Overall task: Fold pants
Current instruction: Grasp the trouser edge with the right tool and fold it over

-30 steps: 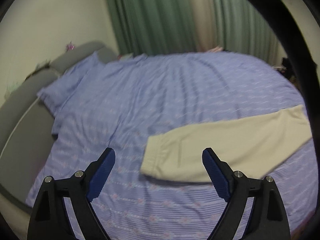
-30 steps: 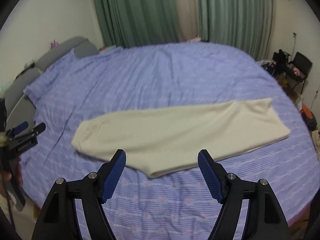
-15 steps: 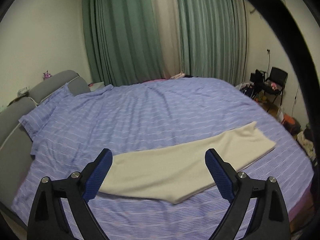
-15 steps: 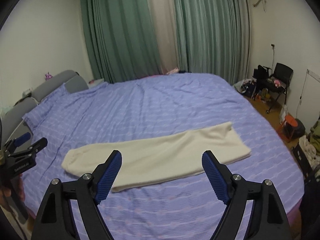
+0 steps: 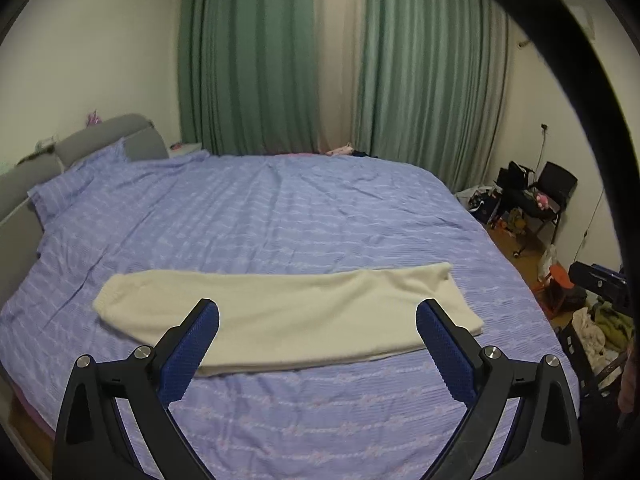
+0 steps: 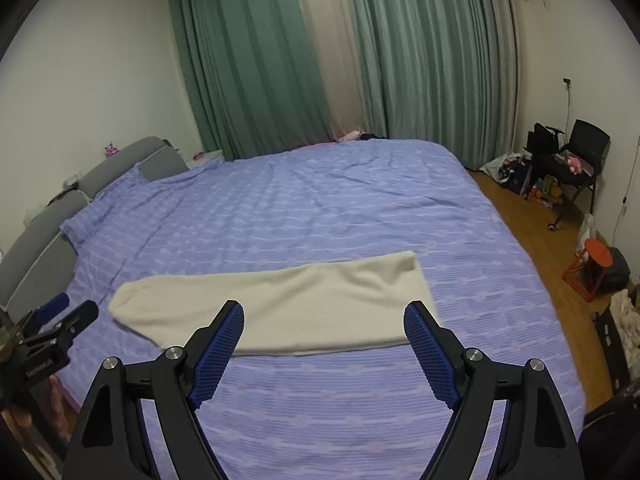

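Cream pants (image 5: 288,312) lie flat on the blue bedspread (image 5: 280,216) as one long strip, legs stacked, cuffs at the left and waist at the right. They also show in the right wrist view (image 6: 280,308). My left gripper (image 5: 318,344) is open and empty, held above the bed's near edge, short of the pants. My right gripper (image 6: 324,344) is open and empty, also back from the pants. The left gripper shows from the side at the left edge of the right wrist view (image 6: 60,320).
A grey headboard (image 6: 132,164) lines the bed's left side. Green curtains (image 6: 280,60) hang behind. A black chair (image 6: 580,156) with clutter, a red stool (image 6: 592,264) and clothes on the wood floor (image 6: 520,216) are to the right.
Both grippers have drawn back and risen from the pants, still open. The views now take in the whole bed and room. The pants lie as before.
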The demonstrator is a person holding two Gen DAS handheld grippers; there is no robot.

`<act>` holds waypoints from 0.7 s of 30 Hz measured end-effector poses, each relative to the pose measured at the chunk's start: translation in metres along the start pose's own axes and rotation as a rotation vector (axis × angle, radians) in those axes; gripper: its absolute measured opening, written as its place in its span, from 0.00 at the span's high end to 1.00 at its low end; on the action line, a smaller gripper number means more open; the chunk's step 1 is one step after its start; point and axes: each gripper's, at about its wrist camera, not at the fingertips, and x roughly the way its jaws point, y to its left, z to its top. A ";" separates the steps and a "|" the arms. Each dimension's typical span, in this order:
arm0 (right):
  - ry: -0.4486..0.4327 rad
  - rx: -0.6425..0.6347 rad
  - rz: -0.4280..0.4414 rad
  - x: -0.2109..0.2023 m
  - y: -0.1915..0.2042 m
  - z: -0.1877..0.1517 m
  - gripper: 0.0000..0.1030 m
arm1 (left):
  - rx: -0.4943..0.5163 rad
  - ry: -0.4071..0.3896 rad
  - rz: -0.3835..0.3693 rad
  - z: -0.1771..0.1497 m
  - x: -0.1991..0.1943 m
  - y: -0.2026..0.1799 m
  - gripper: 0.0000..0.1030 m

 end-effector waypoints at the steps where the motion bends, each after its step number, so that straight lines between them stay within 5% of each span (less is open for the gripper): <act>1: 0.001 0.005 -0.004 0.004 -0.009 0.000 0.20 | 0.013 0.000 0.013 0.001 0.006 -0.010 0.02; 11: 0.037 0.079 -0.043 0.098 -0.095 -0.015 0.22 | 0.039 0.047 -0.037 -0.014 0.108 -0.084 0.02; 21: 0.165 0.132 -0.115 0.232 -0.165 -0.055 0.47 | 0.124 0.160 -0.053 -0.066 0.235 -0.138 0.02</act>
